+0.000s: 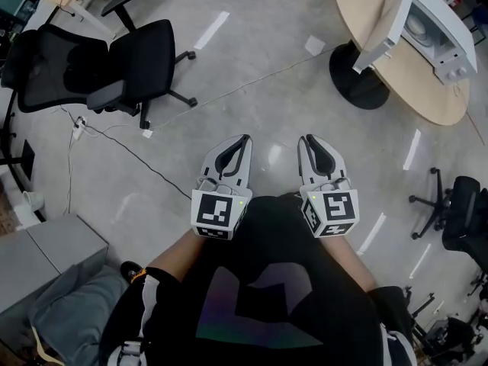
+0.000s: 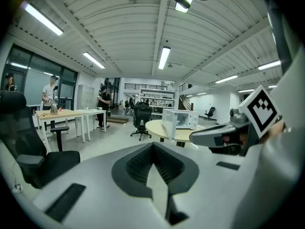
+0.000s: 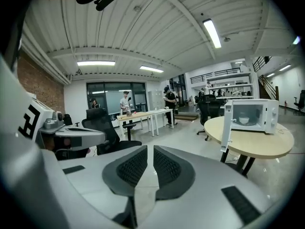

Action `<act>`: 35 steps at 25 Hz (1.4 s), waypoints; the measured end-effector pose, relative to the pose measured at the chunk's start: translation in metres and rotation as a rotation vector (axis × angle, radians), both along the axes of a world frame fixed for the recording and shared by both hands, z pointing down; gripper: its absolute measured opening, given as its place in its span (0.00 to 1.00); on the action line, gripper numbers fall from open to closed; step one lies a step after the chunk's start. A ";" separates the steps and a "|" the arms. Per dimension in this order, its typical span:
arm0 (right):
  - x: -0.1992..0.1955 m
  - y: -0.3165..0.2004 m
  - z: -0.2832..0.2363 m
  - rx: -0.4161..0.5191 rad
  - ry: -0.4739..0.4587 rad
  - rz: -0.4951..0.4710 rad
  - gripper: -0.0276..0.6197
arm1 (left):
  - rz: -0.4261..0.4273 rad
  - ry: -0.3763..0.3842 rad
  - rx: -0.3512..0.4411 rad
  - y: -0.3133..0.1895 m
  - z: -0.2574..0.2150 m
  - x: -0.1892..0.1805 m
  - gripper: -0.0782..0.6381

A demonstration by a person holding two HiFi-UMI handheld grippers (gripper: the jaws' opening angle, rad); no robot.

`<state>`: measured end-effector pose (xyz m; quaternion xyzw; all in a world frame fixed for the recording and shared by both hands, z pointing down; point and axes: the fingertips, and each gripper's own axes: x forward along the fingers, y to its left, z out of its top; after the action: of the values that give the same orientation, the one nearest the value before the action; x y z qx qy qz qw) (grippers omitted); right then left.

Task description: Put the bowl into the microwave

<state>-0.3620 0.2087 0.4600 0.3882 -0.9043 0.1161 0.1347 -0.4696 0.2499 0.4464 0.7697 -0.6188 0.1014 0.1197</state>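
A white microwave (image 1: pixel 441 30) stands on a round wooden table (image 1: pixel 396 78) at the far right, its door (image 1: pixel 387 23) swung open. In the right gripper view a small white bowl (image 3: pixel 244 120) sits inside the microwave (image 3: pixel 257 114). The left gripper view shows the microwave (image 2: pixel 185 118) small and far off. My left gripper (image 1: pixel 244 139) and right gripper (image 1: pixel 304 139) are held side by side close to the person's body, above the floor and well away from the table. Both have their jaws together with nothing between them (image 2: pixel 153 147) (image 3: pixel 150 149).
Black office chairs (image 1: pixel 126 63) stand at the left, another (image 1: pixel 461 216) at the right. A cable (image 1: pixel 114 139) runs across the concrete floor. A grey cabinet (image 1: pixel 46 258) is at the lower left. People stand by far tables (image 3: pixel 138 114).
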 end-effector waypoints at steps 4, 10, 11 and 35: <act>-0.035 0.023 -0.002 0.007 -0.004 -0.026 0.09 | -0.018 0.000 0.051 0.018 -0.009 -0.032 0.18; -0.074 0.056 0.002 0.004 0.010 -0.083 0.07 | -0.021 -0.006 0.039 0.046 -0.005 -0.060 0.18; -0.078 0.061 0.003 0.003 0.014 -0.097 0.07 | -0.020 -0.004 0.049 0.049 -0.005 -0.062 0.18; -0.125 0.099 0.012 -0.001 0.013 -0.238 0.07 | -0.102 0.003 0.006 0.080 0.010 -0.091 0.18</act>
<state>-0.4868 0.3079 0.4715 0.2788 -0.9430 0.0971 0.1538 -0.5610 0.3298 0.4563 0.7378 -0.6572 0.0922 0.1234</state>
